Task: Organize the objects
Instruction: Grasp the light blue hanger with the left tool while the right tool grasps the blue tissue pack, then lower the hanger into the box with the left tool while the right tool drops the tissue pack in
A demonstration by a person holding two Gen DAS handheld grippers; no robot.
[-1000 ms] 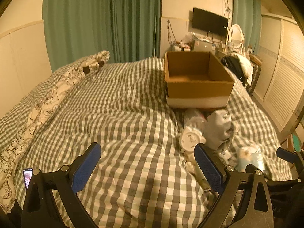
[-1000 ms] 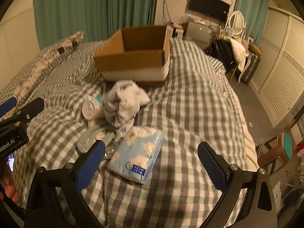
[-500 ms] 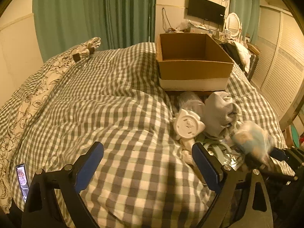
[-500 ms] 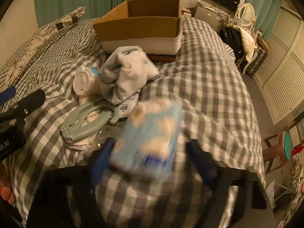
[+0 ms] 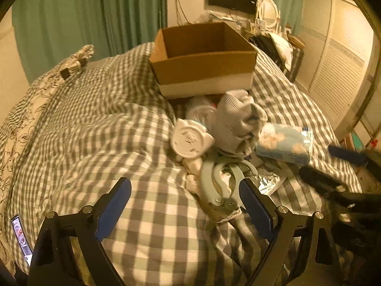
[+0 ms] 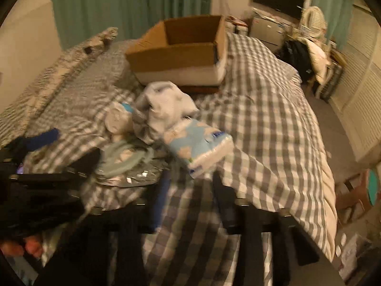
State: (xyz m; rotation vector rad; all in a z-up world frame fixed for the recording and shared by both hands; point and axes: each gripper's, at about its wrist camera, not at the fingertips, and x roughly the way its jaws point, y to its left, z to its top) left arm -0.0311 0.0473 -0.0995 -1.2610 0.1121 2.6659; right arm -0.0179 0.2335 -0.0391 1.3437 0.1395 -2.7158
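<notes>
Left wrist view first: the left gripper is hanging over the checked bed cover with its jaws standing wide apart and nothing between them. Its blue pads are sitting low in the frame, and the right-hand pad is just beside a grey-green plastic clip thing lying on the pile. Above that, centre of frame, a white round lidded item is lying on its side, touching a balled-up grey cloth. The open cardboard box is sitting behind the pile, upper middle. Over at the right, a light blue tissue pack is being held up off the cover, with the right gripper coming in from the right edge.

Right wrist view, pretty blurry: the right gripper is gripping that tissue pack; its jaws have just been closing in, and the pack is sitting between them at mid frame, tilted, its near end at the fingertips. The grey cloth is right behind it, touching or nearly so, hard to tell. The clip thing is lying left of centre over something silvery. The box is at upper middle on the bed. The left gripper is showing as a dark blur at the left edge.
</notes>
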